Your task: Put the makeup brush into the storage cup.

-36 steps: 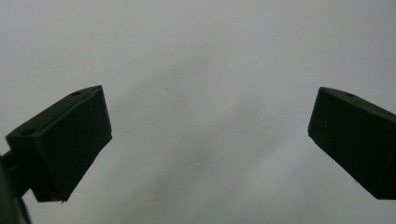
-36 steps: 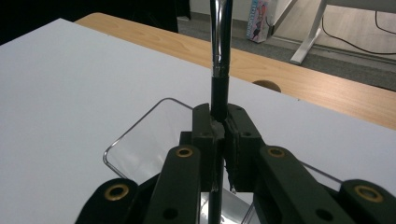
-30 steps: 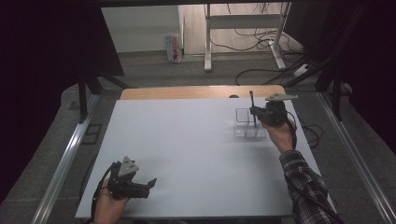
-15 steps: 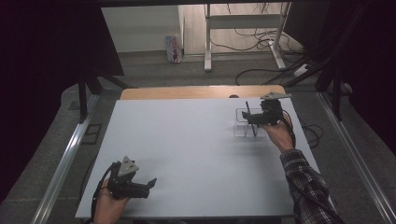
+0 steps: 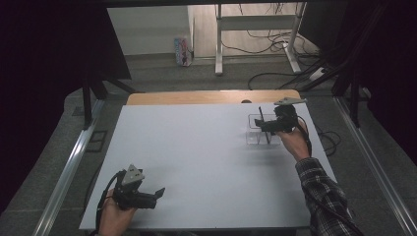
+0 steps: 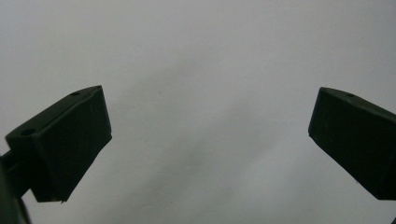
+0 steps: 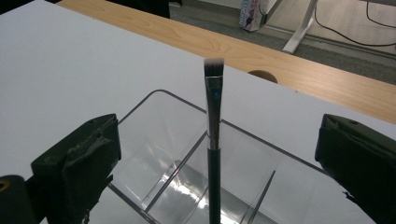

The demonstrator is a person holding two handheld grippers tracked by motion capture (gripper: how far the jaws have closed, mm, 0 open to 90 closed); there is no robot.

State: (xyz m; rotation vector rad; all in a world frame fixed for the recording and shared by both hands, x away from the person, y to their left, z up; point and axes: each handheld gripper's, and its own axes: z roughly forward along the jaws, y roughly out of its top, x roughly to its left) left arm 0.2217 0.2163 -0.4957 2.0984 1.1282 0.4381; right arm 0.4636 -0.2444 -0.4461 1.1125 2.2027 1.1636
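While the left gripper (image 5: 158, 192) rested low at the near left of the white table (image 5: 196, 157), its jaws were spread wide over bare surface with nothing between them. At the far right, the right gripper (image 5: 259, 127) hung beside a clear divided organizer (image 5: 255, 135), jaws likewise parted and empty. A makeup brush (image 7: 213, 135) stood upright in one of the organizer's compartments, bristles up, directly between those jaws but touching neither. Beyond the table's far edge ran a wooden board (image 5: 211, 97) with a round hole, then grey floor with cables (image 5: 275, 78) and a small printed carton (image 5: 182, 50).
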